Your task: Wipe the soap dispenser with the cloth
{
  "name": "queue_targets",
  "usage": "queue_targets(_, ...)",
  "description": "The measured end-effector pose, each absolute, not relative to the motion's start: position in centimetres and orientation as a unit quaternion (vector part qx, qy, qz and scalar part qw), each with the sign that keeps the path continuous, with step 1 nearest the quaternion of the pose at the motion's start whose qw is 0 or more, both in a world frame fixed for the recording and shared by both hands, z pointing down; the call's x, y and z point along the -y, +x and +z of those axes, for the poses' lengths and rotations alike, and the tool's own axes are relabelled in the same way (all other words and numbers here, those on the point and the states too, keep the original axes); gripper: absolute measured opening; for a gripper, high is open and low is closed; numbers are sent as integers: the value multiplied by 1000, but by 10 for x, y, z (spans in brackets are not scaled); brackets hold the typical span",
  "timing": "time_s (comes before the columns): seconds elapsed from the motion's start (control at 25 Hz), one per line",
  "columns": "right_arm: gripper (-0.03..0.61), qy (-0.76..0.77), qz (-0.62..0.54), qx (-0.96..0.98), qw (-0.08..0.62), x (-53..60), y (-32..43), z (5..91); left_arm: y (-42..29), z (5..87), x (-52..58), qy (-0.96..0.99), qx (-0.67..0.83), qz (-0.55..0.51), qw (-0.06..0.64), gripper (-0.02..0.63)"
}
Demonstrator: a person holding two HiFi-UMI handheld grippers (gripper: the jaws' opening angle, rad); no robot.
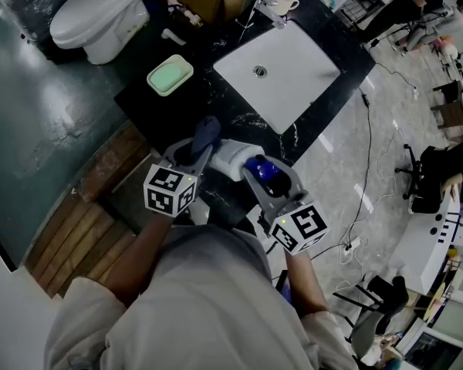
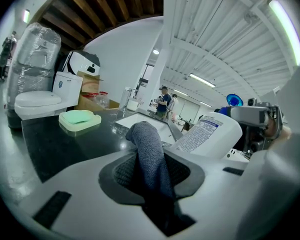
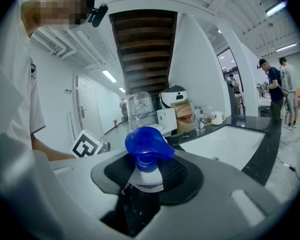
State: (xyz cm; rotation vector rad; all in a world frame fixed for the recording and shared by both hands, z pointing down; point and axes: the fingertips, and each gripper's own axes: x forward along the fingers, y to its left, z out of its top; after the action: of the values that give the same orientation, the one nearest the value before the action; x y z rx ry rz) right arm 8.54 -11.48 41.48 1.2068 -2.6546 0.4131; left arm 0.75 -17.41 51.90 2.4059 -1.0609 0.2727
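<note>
The left hand-held gripper [image 2: 151,170] is clamped on a dark blue cloth [image 2: 147,151] that stands up between its jaws. The cloth's lower end is lost in the gap behind them. The right hand-held gripper [image 3: 147,181] grips the soap dispenser [image 3: 147,151] by its neck, off the worktop [image 1: 212,91] above its near edge. In the right gripper view the blue pump faces the camera and the white body is hidden. The bottle's long axis slants, base towards the cloth and pump towards the right hand-held gripper. Cloth and bottle sit just beside each other, and contact is unclear. Farther on are 1 green soap dish [image 1: 170,75], a white sink [image 1: 285,68], a tap [image 1: 264,5] and a mug [image 1: 284,1]. A toilet [image 1: 92,14] stands beyond the left edge.
</note>
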Motion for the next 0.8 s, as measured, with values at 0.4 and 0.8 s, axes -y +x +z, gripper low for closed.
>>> queue_targets(0.4,137,408,142,897,95,116,88,414,9,523,177,881,393,121,236,91)
queue_targets(0.8,137,406,140,897,102,118,84,415,9,525,179,882,383,134,239,91)
